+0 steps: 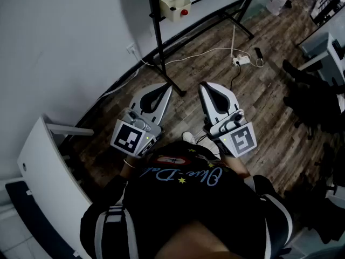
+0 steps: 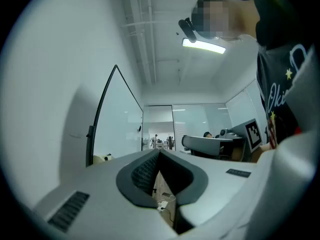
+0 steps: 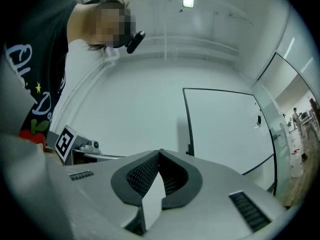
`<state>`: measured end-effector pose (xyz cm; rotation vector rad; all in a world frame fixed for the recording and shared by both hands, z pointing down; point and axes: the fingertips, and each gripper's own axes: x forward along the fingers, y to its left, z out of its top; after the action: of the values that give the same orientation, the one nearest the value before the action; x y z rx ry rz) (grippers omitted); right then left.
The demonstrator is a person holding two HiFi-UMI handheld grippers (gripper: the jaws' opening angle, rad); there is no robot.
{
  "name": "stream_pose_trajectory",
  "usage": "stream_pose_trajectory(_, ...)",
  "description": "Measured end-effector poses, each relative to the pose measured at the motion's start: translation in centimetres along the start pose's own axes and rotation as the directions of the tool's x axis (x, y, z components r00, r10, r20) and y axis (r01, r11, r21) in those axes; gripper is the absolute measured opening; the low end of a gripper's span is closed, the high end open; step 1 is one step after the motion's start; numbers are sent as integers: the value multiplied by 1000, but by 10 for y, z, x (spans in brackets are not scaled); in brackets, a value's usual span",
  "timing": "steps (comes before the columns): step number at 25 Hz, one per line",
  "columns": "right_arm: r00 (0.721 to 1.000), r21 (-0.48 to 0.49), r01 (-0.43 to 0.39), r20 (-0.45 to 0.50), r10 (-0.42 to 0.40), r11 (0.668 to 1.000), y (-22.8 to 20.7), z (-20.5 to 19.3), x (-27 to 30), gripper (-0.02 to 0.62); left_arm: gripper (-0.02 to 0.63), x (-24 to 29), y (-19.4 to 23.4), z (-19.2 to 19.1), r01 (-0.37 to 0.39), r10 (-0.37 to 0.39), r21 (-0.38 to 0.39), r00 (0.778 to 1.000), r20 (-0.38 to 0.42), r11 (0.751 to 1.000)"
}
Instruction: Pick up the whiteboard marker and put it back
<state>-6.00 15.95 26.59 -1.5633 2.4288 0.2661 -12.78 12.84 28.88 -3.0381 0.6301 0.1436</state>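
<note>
I hold my left claw [image 1: 168,87] and my right claw [image 1: 203,85] close in front of my chest, side by side, both pointing out over the wooden floor [image 1: 264,112]. Each one is clenched, its tips meeting with nothing between them; each claw's own view shows only bare pads pressed together. I cannot find the whiteboard marker in any view: it is not in either claw, and I can't make it out on the floor near the power strip [image 1: 242,60]. The whiteboard [image 3: 225,129] stands ahead of the right claw, well apart from it, and its black stand [image 1: 156,20] carries a small white box [image 1: 175,5] with a red spot. I cannot tell what that box holds. As I judge it, nothing of the job shows as under way: the marker has yet to be found, gripped and put back.
</note>
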Motion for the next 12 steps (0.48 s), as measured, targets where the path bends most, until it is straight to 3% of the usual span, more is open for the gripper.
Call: stream_pose_trajectory(12,1000,-3,25,11,-25,1000,-7,1,-6,34,0,4,-2,-9,13,-13,-26,1000,-5,1000)
